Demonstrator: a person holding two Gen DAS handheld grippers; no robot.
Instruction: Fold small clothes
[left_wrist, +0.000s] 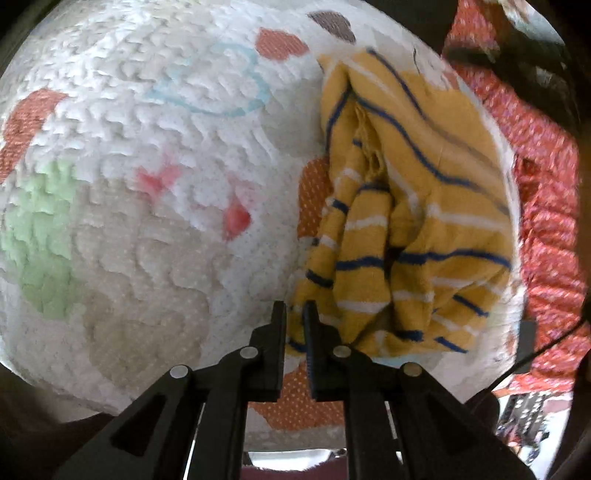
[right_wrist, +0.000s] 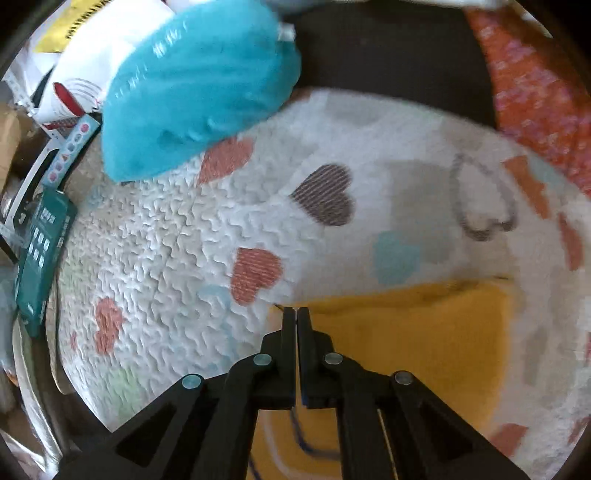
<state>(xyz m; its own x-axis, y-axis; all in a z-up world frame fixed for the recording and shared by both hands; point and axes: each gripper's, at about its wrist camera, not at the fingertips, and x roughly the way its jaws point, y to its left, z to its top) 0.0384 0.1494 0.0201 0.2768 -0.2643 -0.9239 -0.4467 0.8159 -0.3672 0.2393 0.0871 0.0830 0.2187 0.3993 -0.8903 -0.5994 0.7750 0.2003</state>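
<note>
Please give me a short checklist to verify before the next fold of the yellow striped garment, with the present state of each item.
1. Left tongs shut on the yellow striped garment edge: ok.
2. Right tongs shut at the garment's corner: ok; cloth pinched: cannot tell.
3. Garment flat: not ok, bunched in left view.
4. Free space on heart-print quilt: ok.
5. Blue plush cushion away from garment: ok.

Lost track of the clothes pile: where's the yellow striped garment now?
In the left wrist view the yellow striped garment lies bunched on the right of the heart-print quilt, its near corner at the left gripper.
</note>
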